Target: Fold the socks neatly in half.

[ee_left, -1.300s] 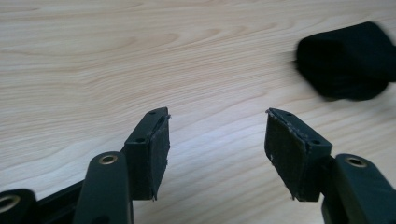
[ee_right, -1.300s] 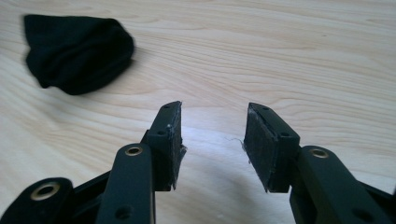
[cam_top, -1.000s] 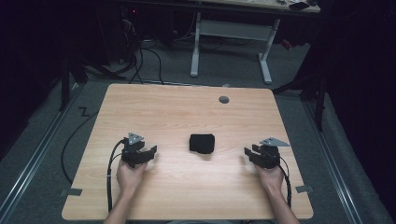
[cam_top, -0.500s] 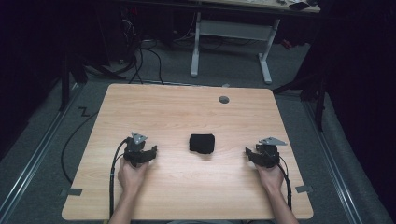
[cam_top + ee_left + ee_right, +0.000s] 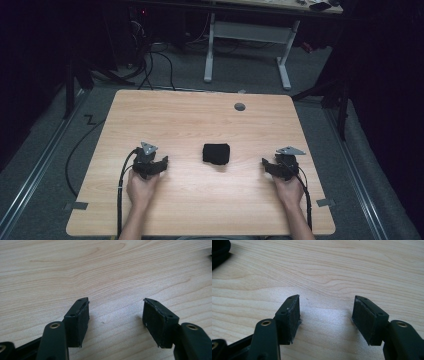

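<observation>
Grippers [image 5: 159, 162] [image 5: 266, 164] flank black cloth [image 5: 216, 153], bare wood between.

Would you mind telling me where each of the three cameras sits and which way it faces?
High view: fixed above the person's edge of the table, looking forward and down; both forearms, the left gripper, the right gripper and a black cloth bundle between them show.
Left gripper view: rides on the left gripper, looking low along its open jaws at bare wood.
Right gripper view: rides on the right gripper, looking along its open jaws; the bundle's edge shows top left.
Shared: the bundle, in the high and right gripper views.
</observation>
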`<state>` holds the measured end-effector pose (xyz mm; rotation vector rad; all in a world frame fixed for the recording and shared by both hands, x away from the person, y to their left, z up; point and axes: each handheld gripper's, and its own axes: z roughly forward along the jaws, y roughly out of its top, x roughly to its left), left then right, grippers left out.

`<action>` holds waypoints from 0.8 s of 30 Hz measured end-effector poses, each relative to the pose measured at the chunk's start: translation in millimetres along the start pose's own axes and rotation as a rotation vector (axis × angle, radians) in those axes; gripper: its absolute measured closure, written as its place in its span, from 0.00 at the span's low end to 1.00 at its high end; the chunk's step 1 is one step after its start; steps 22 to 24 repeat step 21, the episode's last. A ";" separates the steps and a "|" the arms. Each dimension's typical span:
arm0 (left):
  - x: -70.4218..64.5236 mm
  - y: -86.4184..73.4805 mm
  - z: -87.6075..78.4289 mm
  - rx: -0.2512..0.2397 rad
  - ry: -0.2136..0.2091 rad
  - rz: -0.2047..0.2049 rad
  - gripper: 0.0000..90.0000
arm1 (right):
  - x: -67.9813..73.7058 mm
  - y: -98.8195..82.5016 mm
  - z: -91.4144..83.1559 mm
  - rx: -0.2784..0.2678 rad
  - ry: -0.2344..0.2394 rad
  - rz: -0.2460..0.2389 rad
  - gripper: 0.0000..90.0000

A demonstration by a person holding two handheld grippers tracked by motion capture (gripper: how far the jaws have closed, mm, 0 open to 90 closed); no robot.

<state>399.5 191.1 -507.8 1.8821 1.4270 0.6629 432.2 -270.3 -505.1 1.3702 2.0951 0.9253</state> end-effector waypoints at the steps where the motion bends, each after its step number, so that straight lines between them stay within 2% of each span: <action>1: -0.1 0.0 0.0 0.000 -0.001 0.001 0.43 | 0.0 0.0 0.0 -0.001 0.002 -0.004 0.44; 24: 2.4 -1.0 -1.3 -0.008 -0.019 -0.021 0.44 | 0.8 1.0 1.1 0.001 0.012 -0.003 0.42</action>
